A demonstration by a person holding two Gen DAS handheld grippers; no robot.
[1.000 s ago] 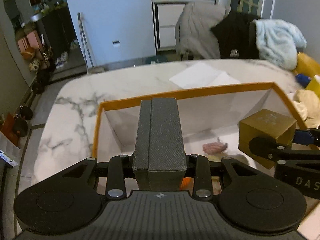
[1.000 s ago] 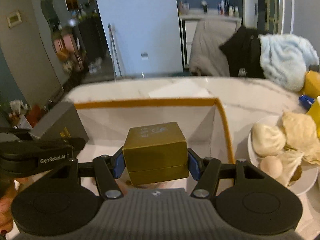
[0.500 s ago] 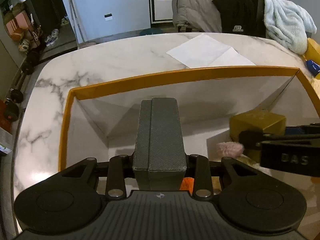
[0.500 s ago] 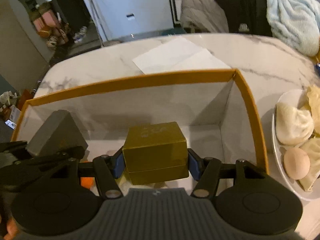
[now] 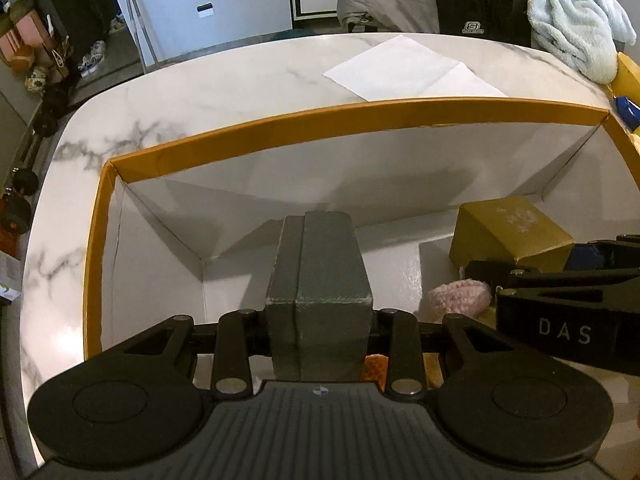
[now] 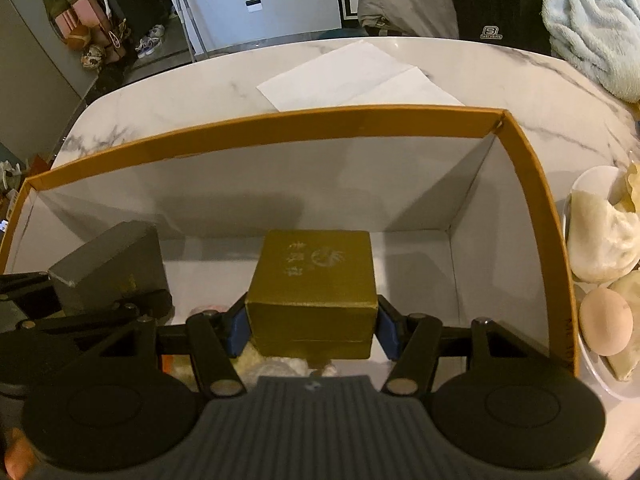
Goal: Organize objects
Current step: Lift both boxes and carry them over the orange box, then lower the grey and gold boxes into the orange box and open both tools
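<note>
Left wrist view. One left gripper (image 5: pixel 319 304) is clamped on one dark grey textured rectangular box (image 5: pixel 318 276); the jaws are narrowly set, with the box filling the gap between them. The grey box is held inside one large open cardboard box with an orange rim and white interior (image 5: pixel 320 128), near its left half. One gold square gift box (image 5: pixel 508 236) sits to the right in the same container, gripped by the right gripper (image 5: pixel 560 276), whose black body bears the white letters "DAS". One pink crocheted item (image 5: pixel 460 296) lies on the container floor just beside the gold box. One orange knitted item (image 5: pixel 376 366) shows partly behind the left gripper. The container stands on one white marble table with grey veins (image 5: pixel 180 96). One white sheet of paper (image 5: pixel 408 68) lies on the table beyond the container. One black garment (image 5: pixel 472 4) behind the table carries the "SKECHERS" logo; one pale blue fleecy towel (image 5: pixel 572 20) hangs beside it.

Right wrist view. The right gripper (image 6: pixel 312 322) stands about half open, its two blue pads (image 6: pixel 238 328) pressing both sides of the gold box (image 6: pixel 316 280), which is held low inside the container (image 6: pixel 280 128), centrally. The lid carries pale printed characters and a round emblem; these are not legible. The grey box (image 6: pixel 116 264) is at left, held by the left gripper. One white plate (image 6: pixel 592 364) stands right of the container, holding one brown egg (image 6: pixel 606 320) and one white steamed bun (image 6: pixel 596 236).
</note>
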